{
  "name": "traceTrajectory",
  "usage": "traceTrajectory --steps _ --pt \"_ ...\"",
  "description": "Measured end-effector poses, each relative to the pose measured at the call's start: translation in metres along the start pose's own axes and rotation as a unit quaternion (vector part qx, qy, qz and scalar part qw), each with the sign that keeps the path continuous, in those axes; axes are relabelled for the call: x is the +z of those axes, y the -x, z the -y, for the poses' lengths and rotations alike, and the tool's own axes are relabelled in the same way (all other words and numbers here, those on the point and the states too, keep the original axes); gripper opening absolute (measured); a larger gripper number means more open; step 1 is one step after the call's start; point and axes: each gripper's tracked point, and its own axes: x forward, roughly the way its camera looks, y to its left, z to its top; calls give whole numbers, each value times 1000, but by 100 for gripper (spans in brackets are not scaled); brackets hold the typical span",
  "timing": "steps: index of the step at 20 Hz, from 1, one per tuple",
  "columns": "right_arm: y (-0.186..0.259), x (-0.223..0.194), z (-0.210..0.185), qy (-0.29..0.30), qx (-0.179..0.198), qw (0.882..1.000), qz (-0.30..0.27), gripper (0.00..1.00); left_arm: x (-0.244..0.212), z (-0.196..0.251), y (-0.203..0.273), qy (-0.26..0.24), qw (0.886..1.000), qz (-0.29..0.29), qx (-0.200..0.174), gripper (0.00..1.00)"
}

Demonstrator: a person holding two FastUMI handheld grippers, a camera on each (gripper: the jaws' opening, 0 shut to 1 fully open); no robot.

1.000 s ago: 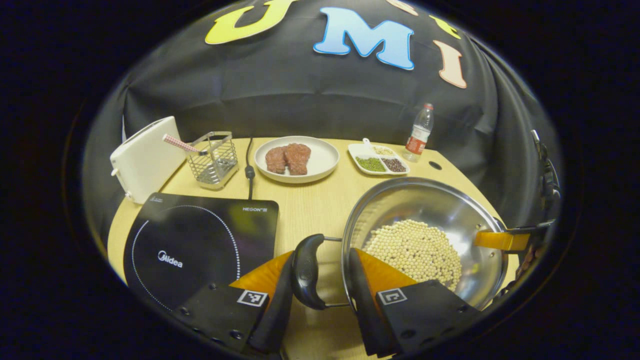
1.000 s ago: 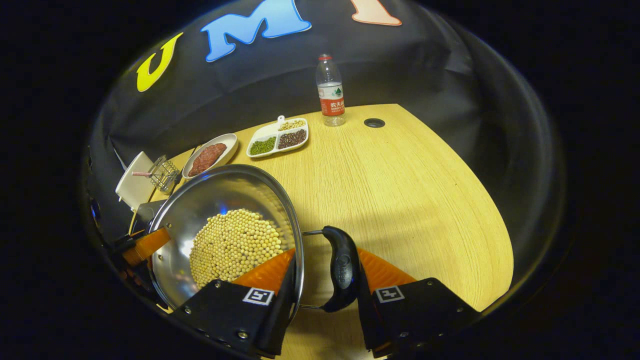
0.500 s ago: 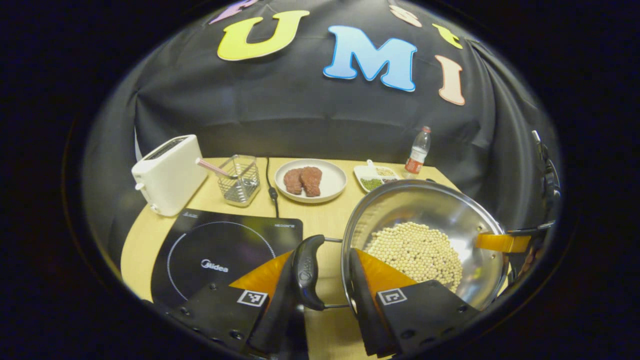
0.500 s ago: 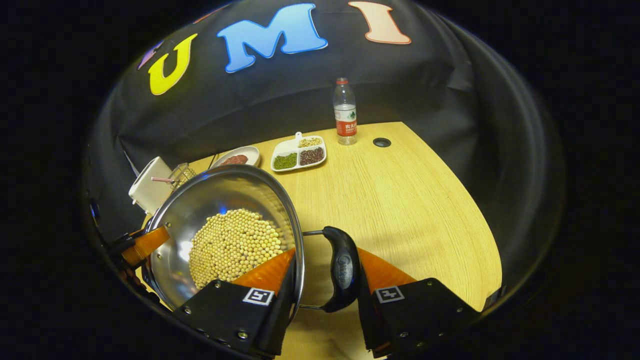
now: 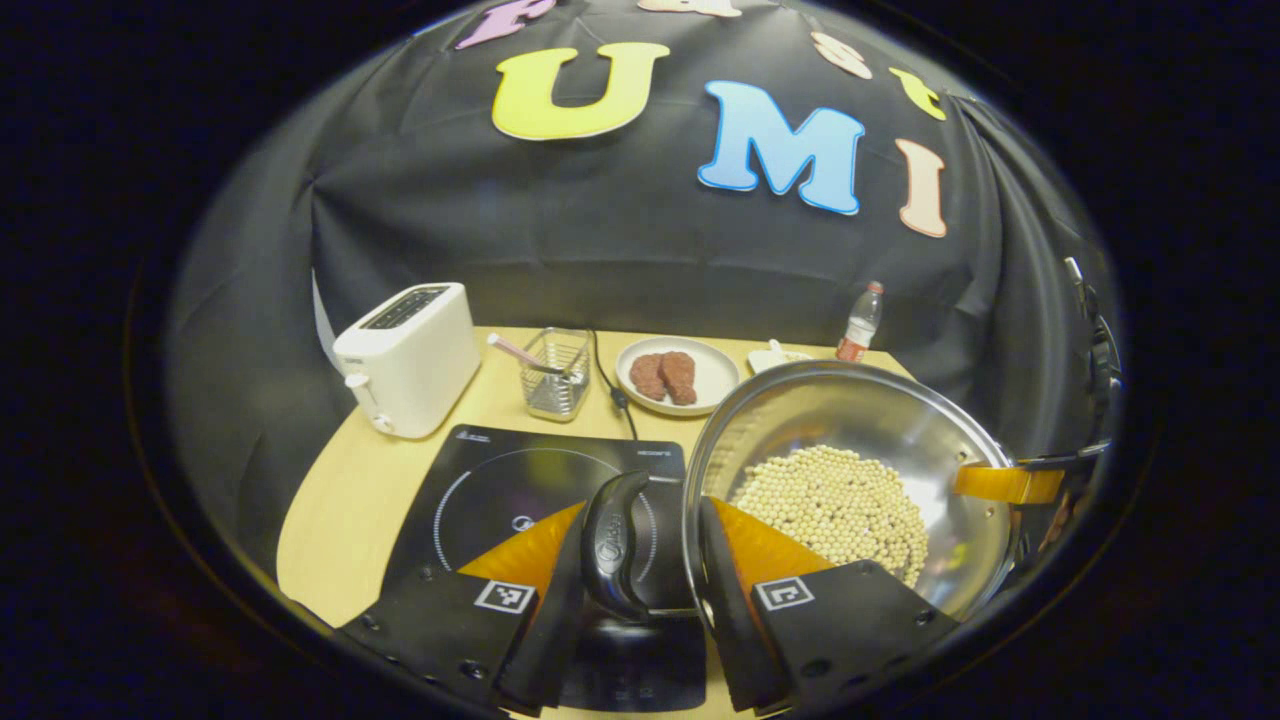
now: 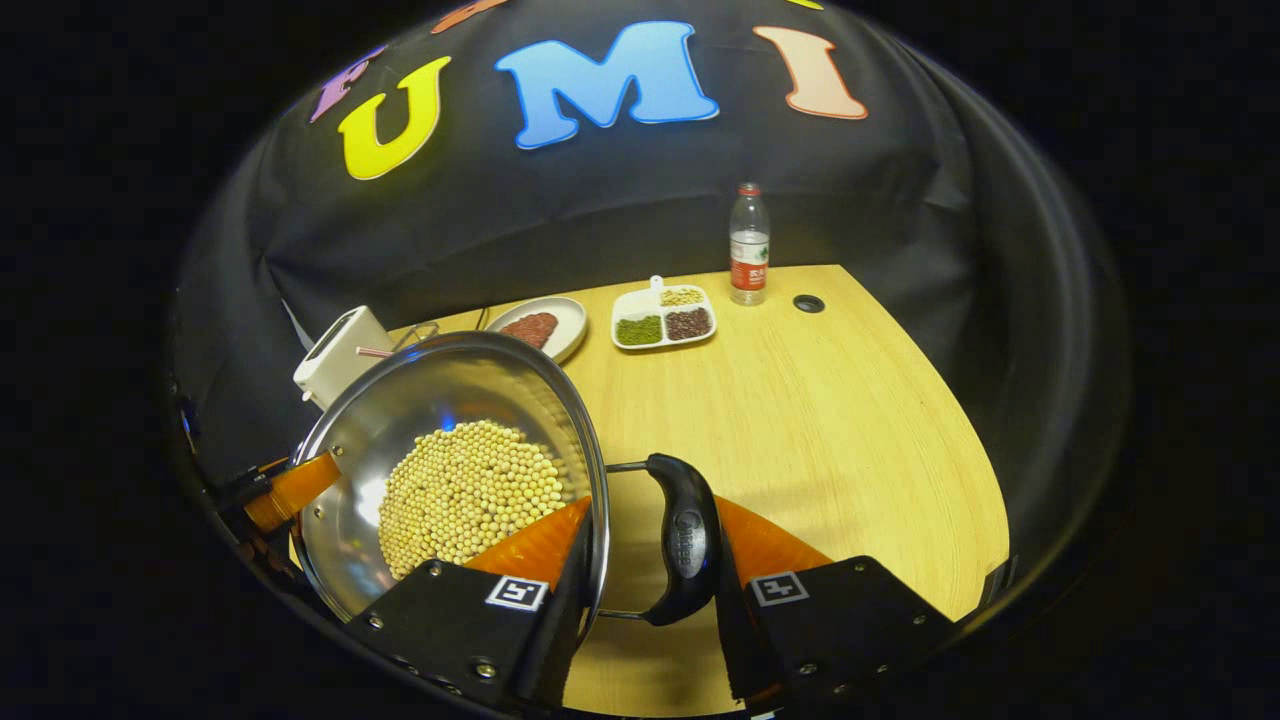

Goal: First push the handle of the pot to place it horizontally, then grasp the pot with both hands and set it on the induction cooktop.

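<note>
A steel pot (image 5: 880, 410) holding pale beans (image 5: 830, 505) hangs in the air between my two grippers. My left gripper (image 5: 640, 560) is shut on the pot's left side, one finger outside its black loop handle (image 5: 612, 545) and one inside the rim. My right gripper (image 6: 650, 560) is shut the same way on the other handle (image 6: 685, 540), over the wooden table (image 6: 820, 420). The black induction cooktop (image 5: 520, 480) lies under the left handle, and the pot rim hides its right edge. Across the pot I see each opposite gripper's finger (image 5: 1005, 483) (image 6: 290, 490).
Behind the cooktop stand a white toaster (image 5: 405, 355) and a wire basket (image 5: 555, 372), with a black cable (image 5: 610, 385) beside it. A plate of meat (image 5: 675, 375), a divided dish of beans (image 6: 663, 318) and a water bottle (image 6: 748, 245) sit along the back.
Both grippers have carried the pot up and to the left. The cooktop has slid from the left of the left gripper view to under the left handle.
</note>
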Motion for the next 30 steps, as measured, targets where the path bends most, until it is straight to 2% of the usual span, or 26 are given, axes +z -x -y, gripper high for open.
traceTrajectory --steps 10,12,13,14,18,21,22,23,24,26,30 --pt "-11 -7 -86 16 24 1000 -6 59 3 -93 20 8 1000 4 28 63" --pt "-15 -11 -100 18 26 999 -11 59 1 -110 22 9 999 1 31 62" --pt "-18 -12 -106 19 27 999 -13 59 -1 -117 23 10 999 0 33 65" --pt "-20 -13 -112 19 28 999 -13 59 -1 -121 22 11 999 -2 35 62" --pt "-34 -19 -132 18 32 999 -22 59 -5 -148 19 15 999 -2 45 63" --pt "-45 -22 -145 18 33 999 -28 59 -8 -166 11 18 999 -4 49 65" --pt "-51 -23 -150 18 34 999 -30 59 -10 -171 7 20 999 -4 50 63" --pt "-57 -23 -154 18 35 999 -31 59 -10 -178 4 22 998 -3 53 65" --pt "-62 -23 -158 18 35 999 -30 59 -11 -184 -2 22 998 -2 55 63" --pt "-72 -25 -166 16 35 999 -33 59 -14 -195 -10 23 998 -2 59 65" --pt "-88 -27 -180 17 31 999 -34 59 -20 -214 -26 32 998 -6 57 63"
